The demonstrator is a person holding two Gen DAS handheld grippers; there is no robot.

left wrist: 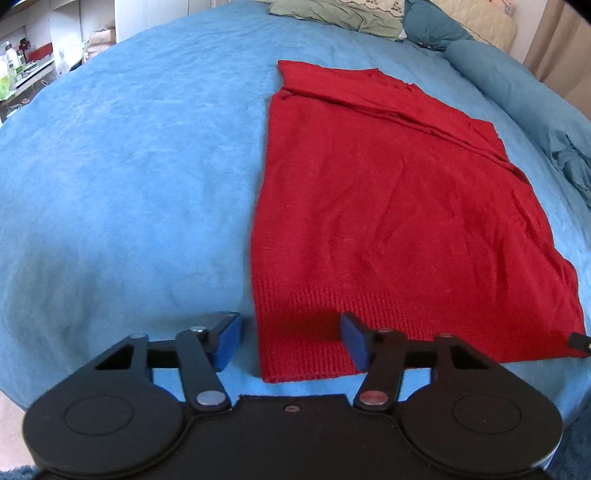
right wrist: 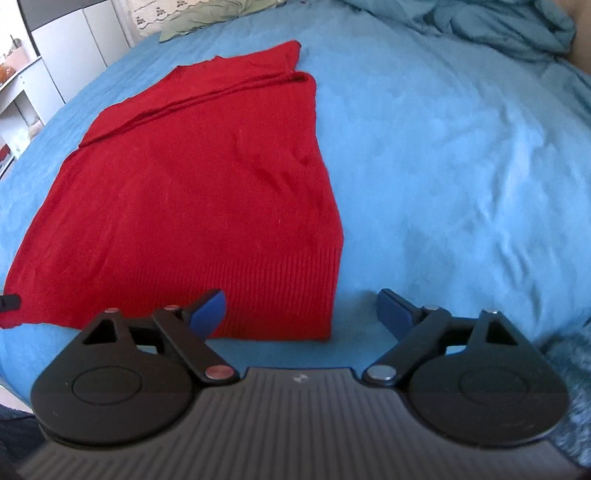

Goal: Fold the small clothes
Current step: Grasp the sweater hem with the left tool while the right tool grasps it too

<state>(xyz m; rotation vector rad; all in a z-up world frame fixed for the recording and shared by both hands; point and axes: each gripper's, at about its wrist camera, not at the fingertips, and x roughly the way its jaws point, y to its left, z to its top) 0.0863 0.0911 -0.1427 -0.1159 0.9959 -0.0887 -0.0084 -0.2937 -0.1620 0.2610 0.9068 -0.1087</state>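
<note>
A red knit sweater (left wrist: 388, 206) lies flat on the blue bedcover (left wrist: 129, 166), folded into a long panel with its ribbed hem toward me. My left gripper (left wrist: 291, 341) is open and low over the hem's left corner; one blue pad is over the bedcover and the other over the ribbing, with the cloth lying slack between them. In the right wrist view the sweater (right wrist: 192, 192) fills the left half. My right gripper (right wrist: 301, 312) is open and straddles the hem's right corner, its right pad over bare bedcover (right wrist: 461, 166). Neither gripper presses the fabric.
A green pillow (left wrist: 332, 16) and a bunched teal duvet (left wrist: 517, 85) lie at the head of the bed. White shelves with bottles (left wrist: 22, 62) stand past the bed's left side. A tip of my right gripper (left wrist: 580, 341) shows at the hem's far corner.
</note>
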